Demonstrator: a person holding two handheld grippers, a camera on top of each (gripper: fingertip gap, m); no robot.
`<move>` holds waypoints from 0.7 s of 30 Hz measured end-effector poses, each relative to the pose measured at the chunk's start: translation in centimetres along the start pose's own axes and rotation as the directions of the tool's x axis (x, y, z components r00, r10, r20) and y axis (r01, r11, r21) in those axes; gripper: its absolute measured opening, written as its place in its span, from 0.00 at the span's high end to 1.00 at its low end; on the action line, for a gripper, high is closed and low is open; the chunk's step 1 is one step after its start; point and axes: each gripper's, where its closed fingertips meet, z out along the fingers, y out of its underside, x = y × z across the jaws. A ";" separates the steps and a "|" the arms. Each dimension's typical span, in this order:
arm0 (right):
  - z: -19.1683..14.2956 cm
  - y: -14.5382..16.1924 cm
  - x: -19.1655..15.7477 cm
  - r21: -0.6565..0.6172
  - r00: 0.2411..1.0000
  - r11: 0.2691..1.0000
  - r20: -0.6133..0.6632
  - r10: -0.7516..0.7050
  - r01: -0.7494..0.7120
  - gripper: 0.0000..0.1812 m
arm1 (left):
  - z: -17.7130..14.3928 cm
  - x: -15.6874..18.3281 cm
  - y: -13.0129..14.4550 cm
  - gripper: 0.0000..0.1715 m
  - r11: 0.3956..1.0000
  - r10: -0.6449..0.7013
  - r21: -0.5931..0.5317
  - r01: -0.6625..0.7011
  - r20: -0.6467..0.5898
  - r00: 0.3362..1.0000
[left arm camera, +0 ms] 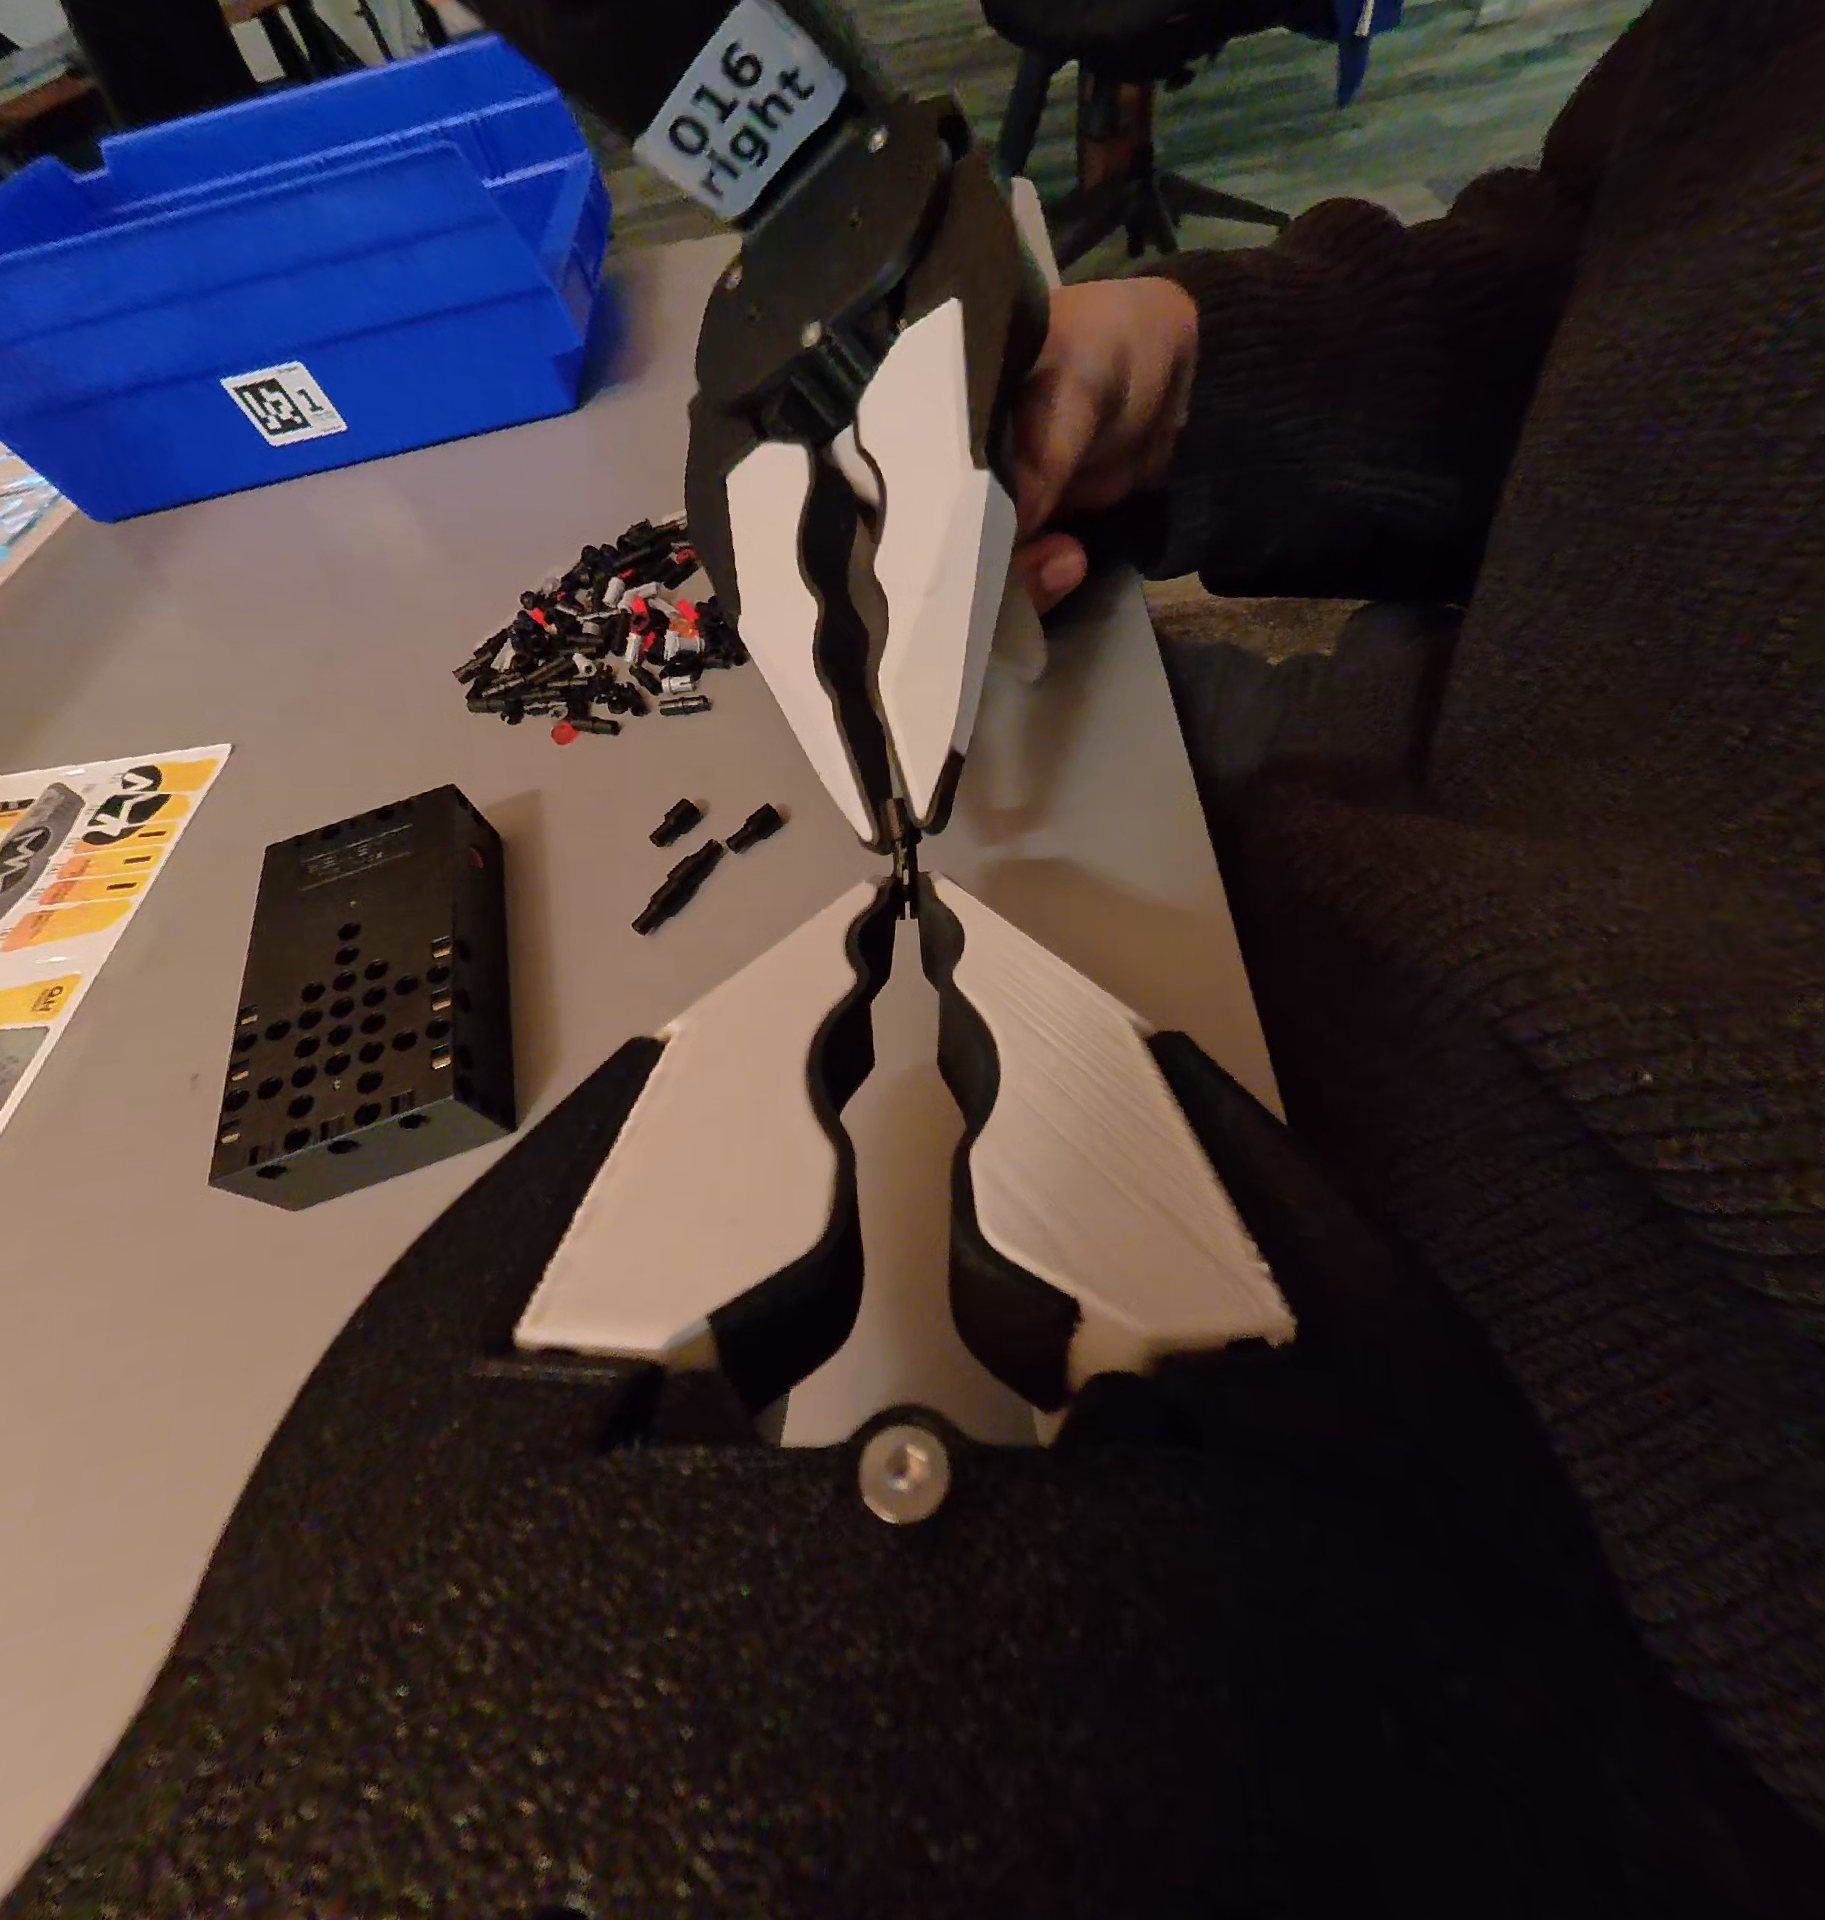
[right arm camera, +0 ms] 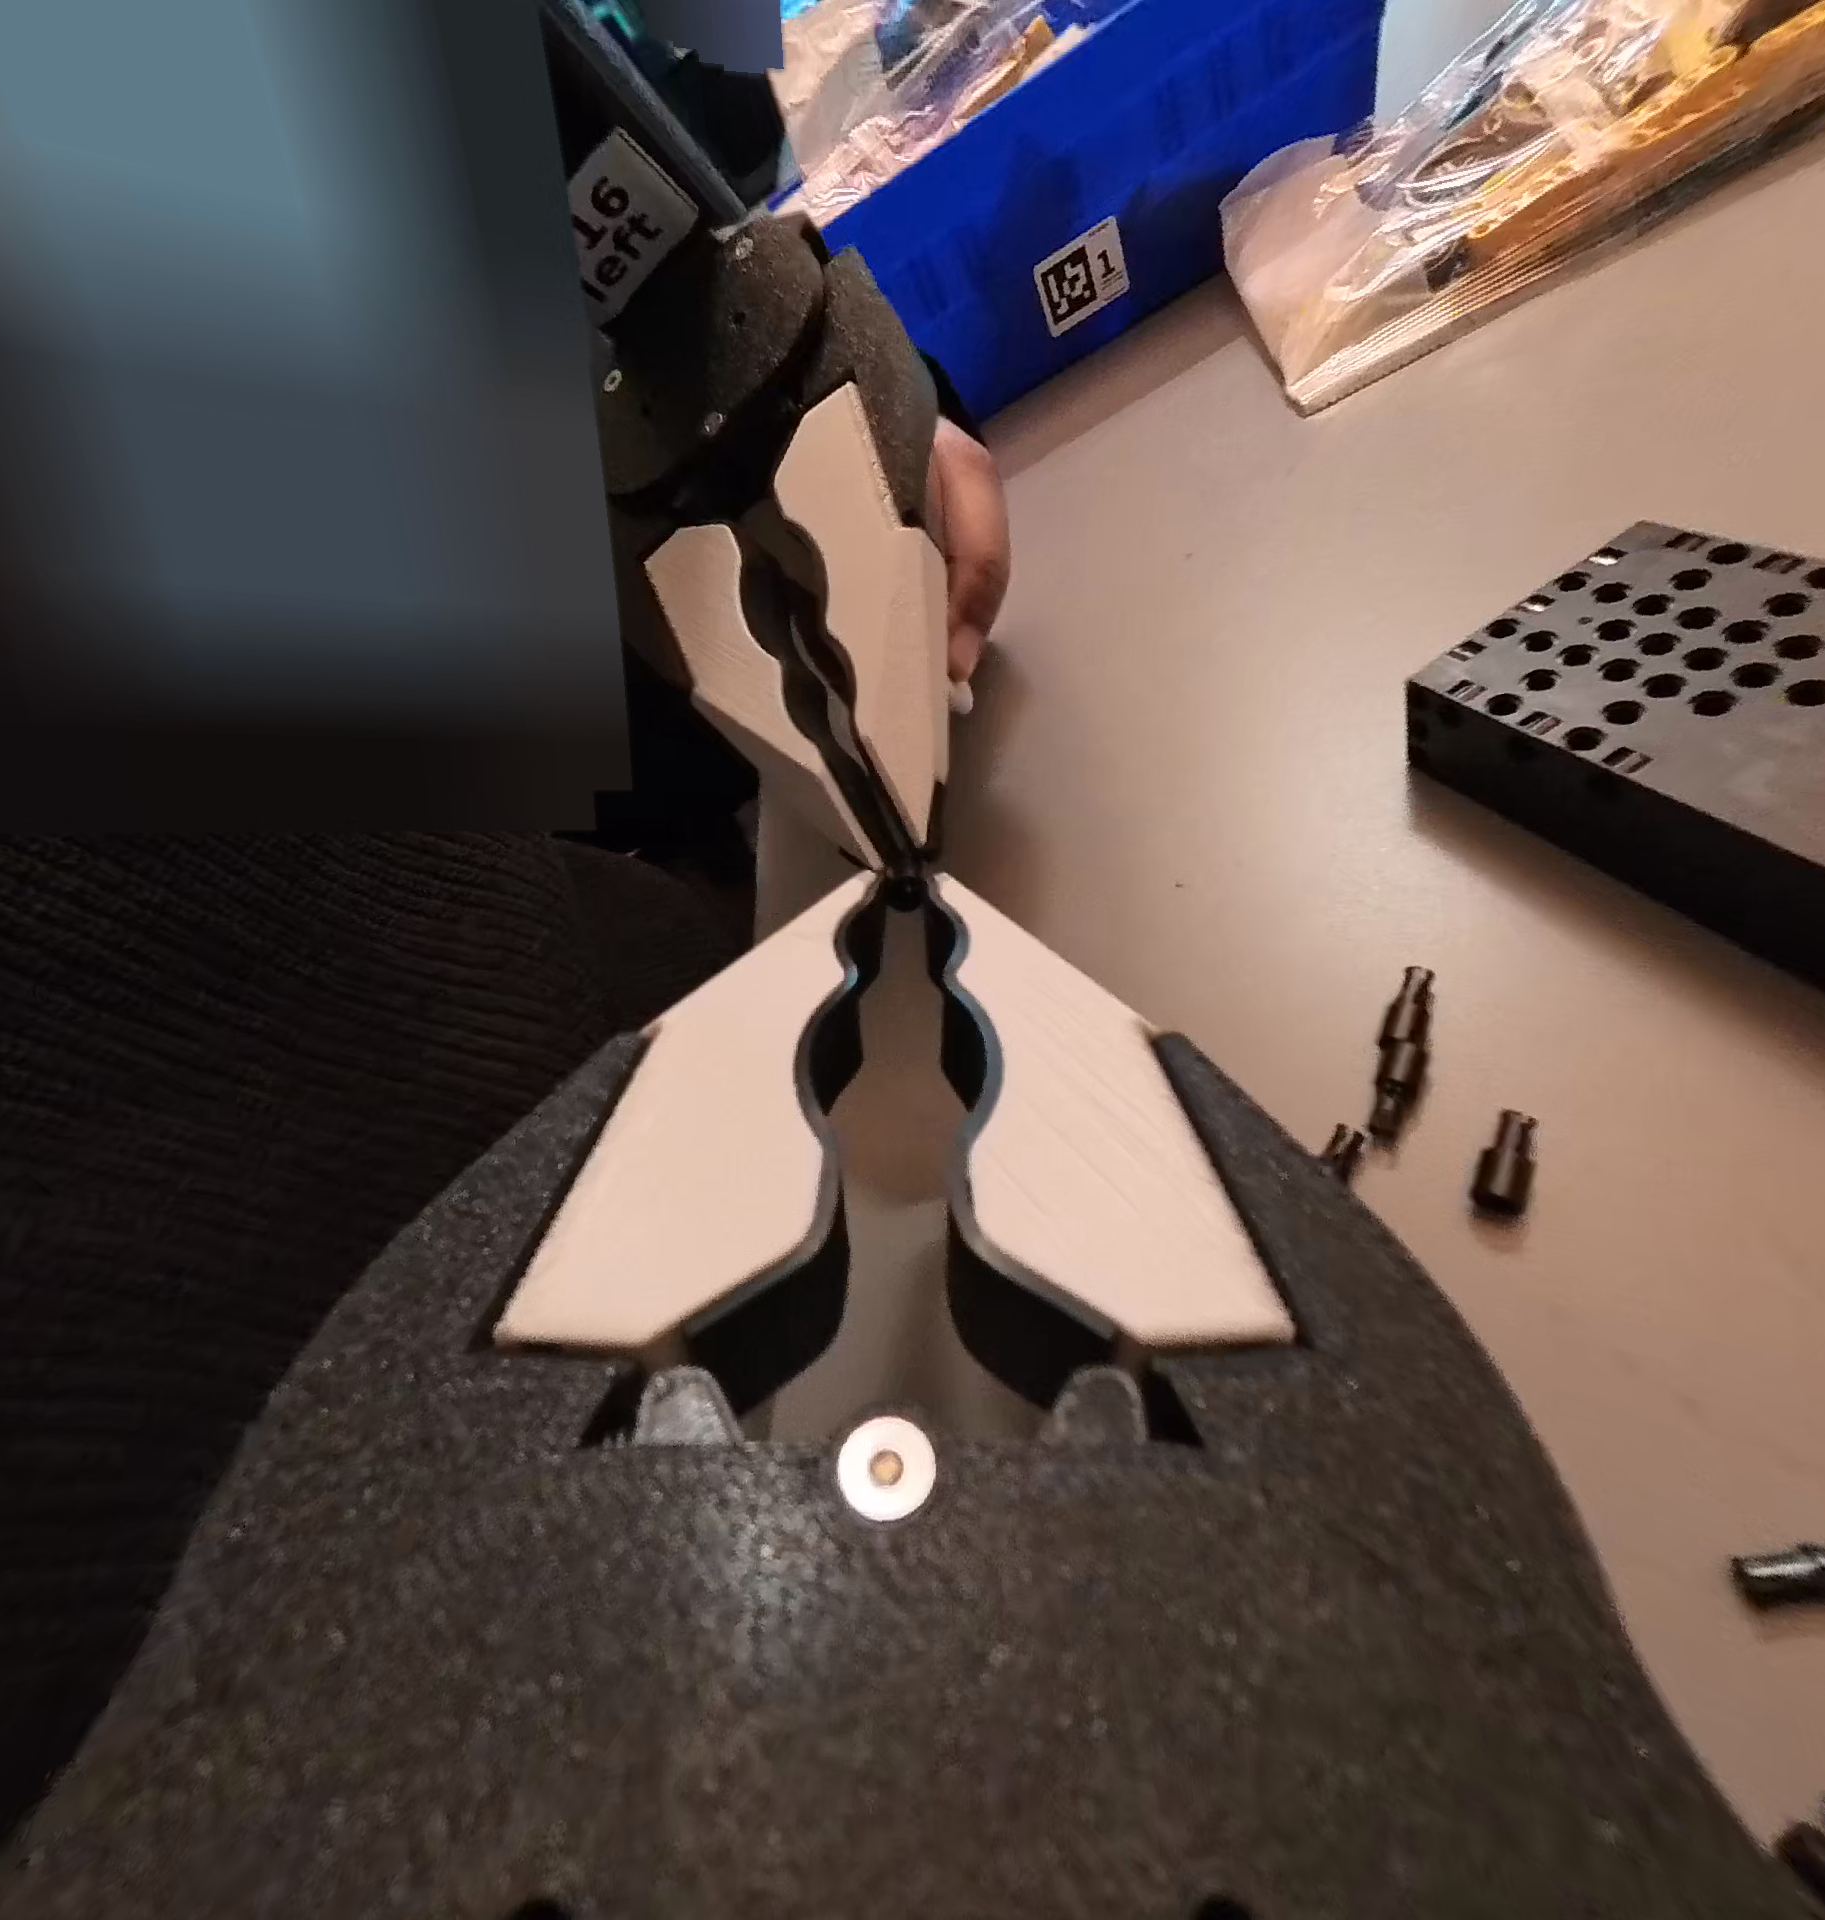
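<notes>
Grey surface (left arm camera: 388, 665) carries a blue bin (left arm camera: 264, 270) and a black perforated block (left arm camera: 368, 997). Carpeted floor (left arm camera: 1303, 125) lies beyond. Left gripper (left arm camera: 900, 891) and right gripper (right arm camera: 903, 888) each clench one end of a small black peg (left arm camera: 900, 847).

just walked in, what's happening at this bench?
A person holds a gripper in each hand, tip to tip above the table edge. The left gripper and right gripper are both shut on small black pins, which meet end to end between the tips. On the grey table lie a few loose pins, a black perforated block, a pile of small parts, a sticker sheet and a blue bin.
</notes>
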 end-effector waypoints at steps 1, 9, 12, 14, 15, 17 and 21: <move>0.0 0.0 0.1 -0.005 1.000 1.000 -0.020 -0.017 0.017 0.96 | 0.1 -0.1 0.1 0.99 1.000 -0.004 -0.007 0.004 0.006 1.000; 0.1 0.2 0.4 -0.019 0.998 0.999 -0.049 -0.034 0.033 0.96 | -0.3 -0.4 -0.7 1.00 0.997 -0.056 0.050 0.056 -0.003 0.998; 0.8 0.7 0.6 -0.071 0.991 0.994 -0.092 -0.093 0.087 0.96 | -0.3 0.0 -1.3 1.00 0.995 -0.062 0.077 0.063 -0.024 0.998; 0.7 0.5 1.0 -0.062 0.989 0.995 -0.121 -0.088 0.081 0.96 | -0.4 -0.8 -0.7 1.00 0.997 -0.062 0.053 0.061 0.028 0.998; 0.6 0.4 1.1 -0.052 0.990 0.996 -0.123 -0.076 0.070 0.96 | -0.6 -1.3 -0.8 1.00 0.995 -0.082 0.063 0.079 0.046 0.996; 0.4 0.2 1.1 -0.037 0.992 0.998 -0.112 -0.061 0.057 0.96 | -0.9 -2.1 -0.9 1.00 0.990 -0.123 0.080 0.117 0.064 0.990; 0.3 0.1 1.0 -0.026 0.993 0.998 -0.107 -0.060 0.058 0.96 | -1.5 -3.3 -1.0 1.00 0.983 -0.156 0.115 0.143 0.113 0.981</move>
